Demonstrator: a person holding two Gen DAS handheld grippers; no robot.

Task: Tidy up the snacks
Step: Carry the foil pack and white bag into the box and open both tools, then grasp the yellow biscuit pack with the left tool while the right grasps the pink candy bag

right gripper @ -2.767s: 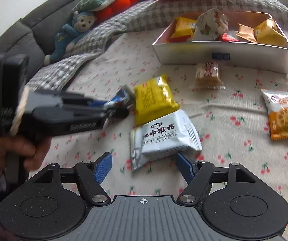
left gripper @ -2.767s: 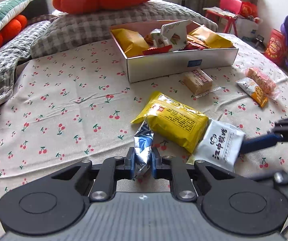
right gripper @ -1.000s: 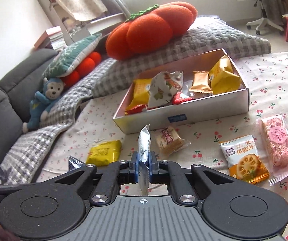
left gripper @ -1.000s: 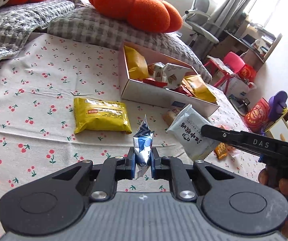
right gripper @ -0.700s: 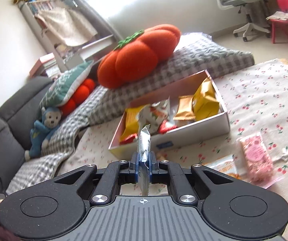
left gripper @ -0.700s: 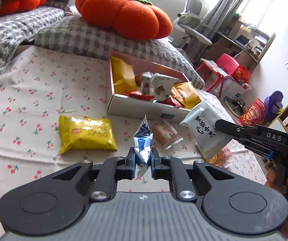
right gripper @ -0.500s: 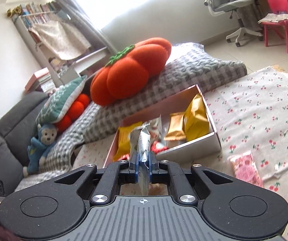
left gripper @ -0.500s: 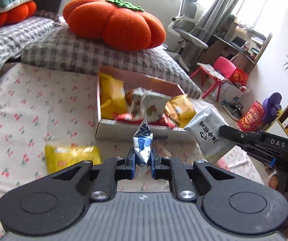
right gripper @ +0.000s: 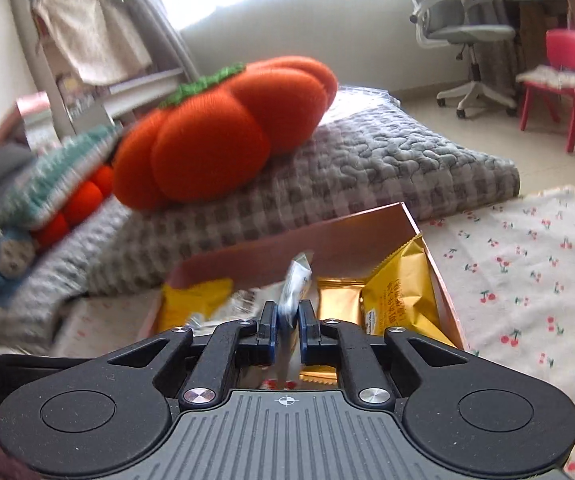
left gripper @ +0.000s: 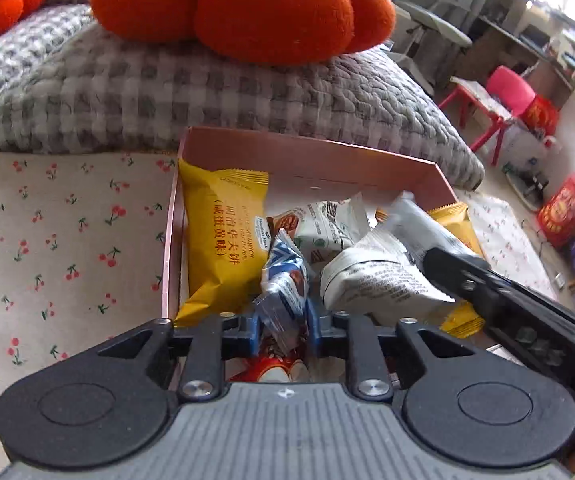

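My left gripper (left gripper: 283, 322) is over the near edge of the pink box (left gripper: 311, 156) and its jaws have parted a little around the blue-and-silver snack packet (left gripper: 285, 280). My right gripper (right gripper: 287, 324) is shut on the white-and-grey snack packet (right gripper: 297, 280), seen edge-on, above the box (right gripper: 327, 240). In the left wrist view that white packet (left gripper: 375, 276) hangs over the box's middle from the right gripper's fingers (left gripper: 459, 276). Inside lie a yellow packet (left gripper: 223, 236), a white packet (left gripper: 327, 224) and gold packets (right gripper: 399, 292).
The box sits on a cherry-print cloth (left gripper: 59, 240) against a grey checked quilt (left gripper: 167, 88) with an orange pumpkin cushion (left gripper: 247, 4) on top. The cloth continues to the right of the box (right gripper: 527, 272). A red chair (right gripper: 567, 72) and an office chair (right gripper: 467, 36) stand beyond.
Both grippers have moved forward from above the cloth to over the box, each carrying its packet. The left jaws now stand slightly wider around the blue packet.
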